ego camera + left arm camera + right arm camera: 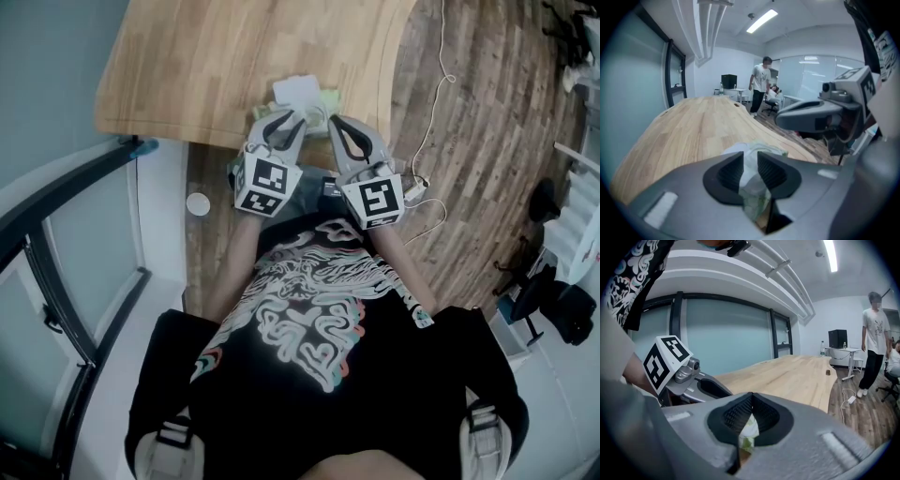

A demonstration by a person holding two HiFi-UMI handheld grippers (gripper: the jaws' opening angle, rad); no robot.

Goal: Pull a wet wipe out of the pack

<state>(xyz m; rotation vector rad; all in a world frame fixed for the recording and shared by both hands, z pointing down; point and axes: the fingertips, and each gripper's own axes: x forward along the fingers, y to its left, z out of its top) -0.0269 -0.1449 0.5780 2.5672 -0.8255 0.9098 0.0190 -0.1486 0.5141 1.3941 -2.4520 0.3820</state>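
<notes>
at the near edge of the light wooden bench [216,66], both grippers are reaching the white-and-green wet wipe pack [300,92]. left gripper [284,120] jaws are standing apart around its white top, not pinching. right gripper [336,124] jaws are meeting at the tips. the wipe is likely still waiting to be pulled.

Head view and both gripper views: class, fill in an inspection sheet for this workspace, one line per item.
Surface: wooden table, curved edge.
Job's things: wet wipe pack, white and green, at the table's near edge.
Clutter: small white disc on the floor.
Grippers: left gripper, fingers apart with the pack's white top between them; right gripper, fingers together at the tips.
Cables: white cable on the floor.
Surroundings: glass wall; a person standing.
</notes>
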